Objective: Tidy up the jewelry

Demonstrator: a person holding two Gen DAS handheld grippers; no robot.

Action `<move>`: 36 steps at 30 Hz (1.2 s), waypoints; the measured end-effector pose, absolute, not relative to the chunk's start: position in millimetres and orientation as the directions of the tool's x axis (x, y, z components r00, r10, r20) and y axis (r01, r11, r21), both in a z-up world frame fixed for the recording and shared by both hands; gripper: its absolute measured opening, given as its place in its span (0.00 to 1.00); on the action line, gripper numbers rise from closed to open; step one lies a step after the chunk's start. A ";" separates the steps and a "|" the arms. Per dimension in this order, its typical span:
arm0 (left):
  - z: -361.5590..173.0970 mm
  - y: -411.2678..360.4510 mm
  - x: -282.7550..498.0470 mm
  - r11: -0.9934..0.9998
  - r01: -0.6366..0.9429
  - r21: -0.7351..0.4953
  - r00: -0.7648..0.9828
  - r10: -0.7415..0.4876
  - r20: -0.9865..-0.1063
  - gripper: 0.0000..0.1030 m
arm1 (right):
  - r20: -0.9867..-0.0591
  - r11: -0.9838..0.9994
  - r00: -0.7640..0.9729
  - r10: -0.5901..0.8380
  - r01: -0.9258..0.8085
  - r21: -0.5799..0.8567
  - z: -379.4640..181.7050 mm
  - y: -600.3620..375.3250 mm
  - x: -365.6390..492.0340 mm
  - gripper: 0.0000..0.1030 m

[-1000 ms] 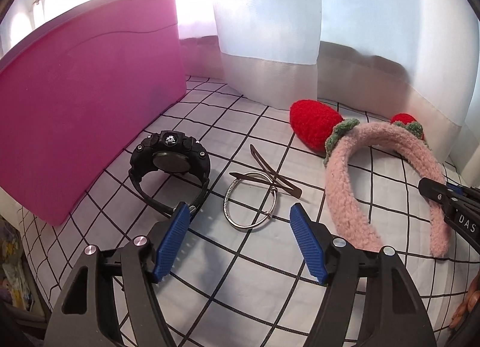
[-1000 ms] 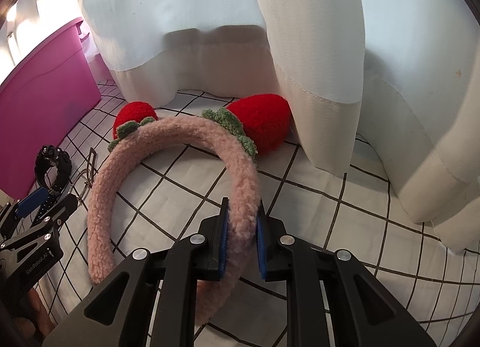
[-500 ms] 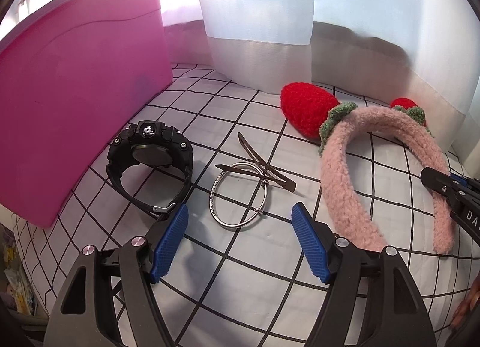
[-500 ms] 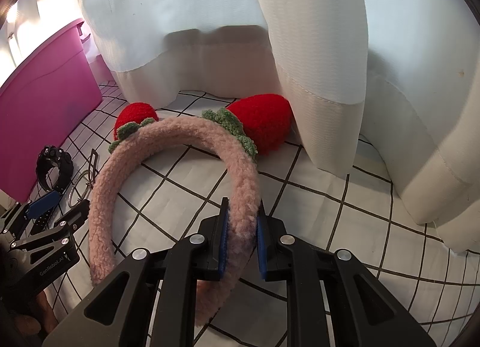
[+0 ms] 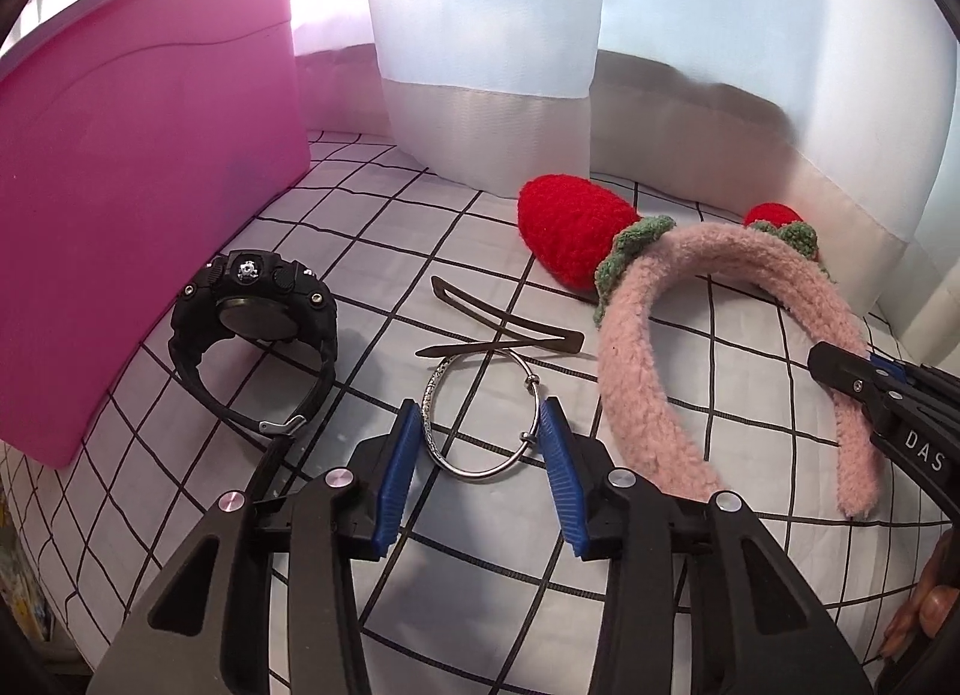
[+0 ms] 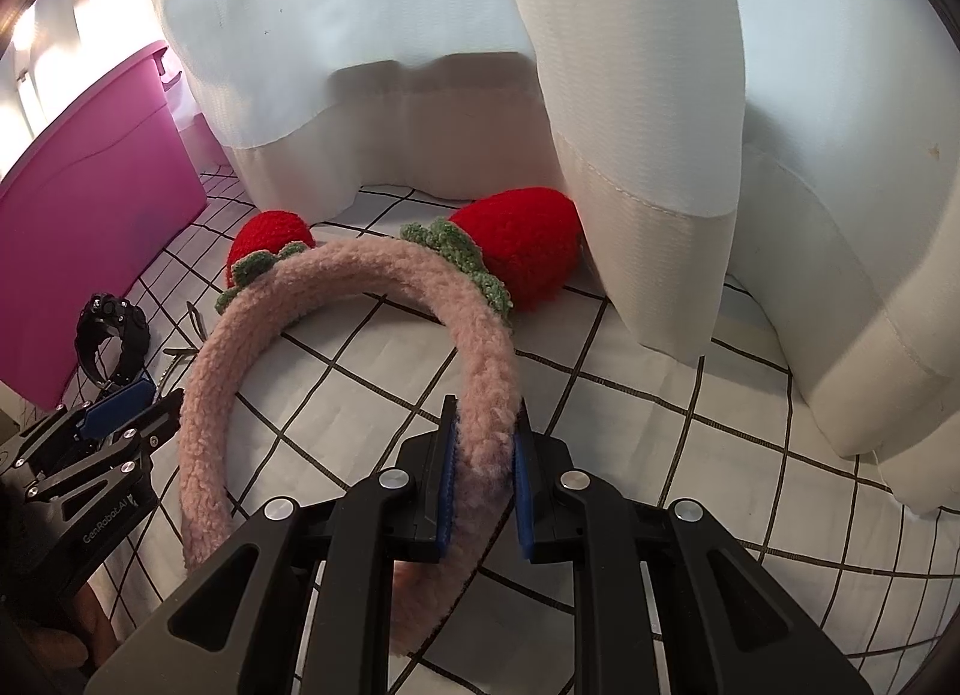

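Note:
A silver bangle [image 5: 480,413] lies on the checked cloth between the blue pads of my left gripper [image 5: 480,425], whose jaws are partly closed around it without clamping it. A black watch [image 5: 258,329] lies to its left and brown hair clips [image 5: 504,329] just beyond it. My right gripper [image 6: 485,437] is shut on one arm of the fuzzy pink strawberry headband [image 6: 336,287], which rests on the cloth; it also shows in the left wrist view [image 5: 636,347]. The left gripper shows in the right wrist view [image 6: 114,401].
A pink plastic bin [image 5: 138,113] stands at the left, close to the watch. White curtains [image 6: 600,95] hang down to the cloth along the back. The grid-patterned cloth [image 5: 372,227] covers the whole surface.
My left gripper has moved forward over the bangle and its jaws have narrowed around it. The right gripper still clamps the headband and has barely moved.

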State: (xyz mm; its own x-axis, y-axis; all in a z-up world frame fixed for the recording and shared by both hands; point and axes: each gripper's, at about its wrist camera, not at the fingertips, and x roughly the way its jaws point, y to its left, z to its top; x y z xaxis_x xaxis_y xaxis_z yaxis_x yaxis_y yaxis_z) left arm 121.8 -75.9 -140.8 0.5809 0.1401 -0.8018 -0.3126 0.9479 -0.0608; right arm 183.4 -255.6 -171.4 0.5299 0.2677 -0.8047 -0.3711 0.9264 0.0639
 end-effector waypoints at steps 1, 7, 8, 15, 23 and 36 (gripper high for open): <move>-140.7 -74.4 120.3 0.945 -0.321 -0.066 0.582 0.142 -0.801 0.38 | -0.804 0.926 0.530 0.270 -0.372 0.066 -171.2 -256.0 183.1 0.15; -132.4 -74.0 106.6 0.944 -0.325 -0.062 0.607 0.159 -0.779 0.38 | -0.782 0.923 0.550 0.293 -0.376 0.081 -164.5 -263.3 176.8 0.15; -129.8 -74.3 104.2 0.944 -0.325 -0.065 0.612 0.158 -0.775 0.38 | -0.779 0.922 0.553 0.295 -0.378 0.081 -163.3 -263.9 175.0 0.15; -118.4 -76.0 83.4 0.941 -0.330 -0.079 0.618 0.153 -0.771 0.38 | -0.748 0.919 0.590 0.302 -0.389 0.064 -145.3 -269.7 160.5 0.15; -94.8 -75.9 64.4 0.936 -0.342 -0.087 0.635 0.162 -0.755 0.38 | -0.724 0.915 0.631 0.279 -0.403 0.002 -116.1 -270.8 142.3 0.15; -41.9 -68.2 38.4 0.917 -0.385 -0.102 0.665 0.200 -0.719 0.38 | -0.670 0.901 0.681 0.294 -0.432 -0.044 -54.9 -277.0 120.4 0.15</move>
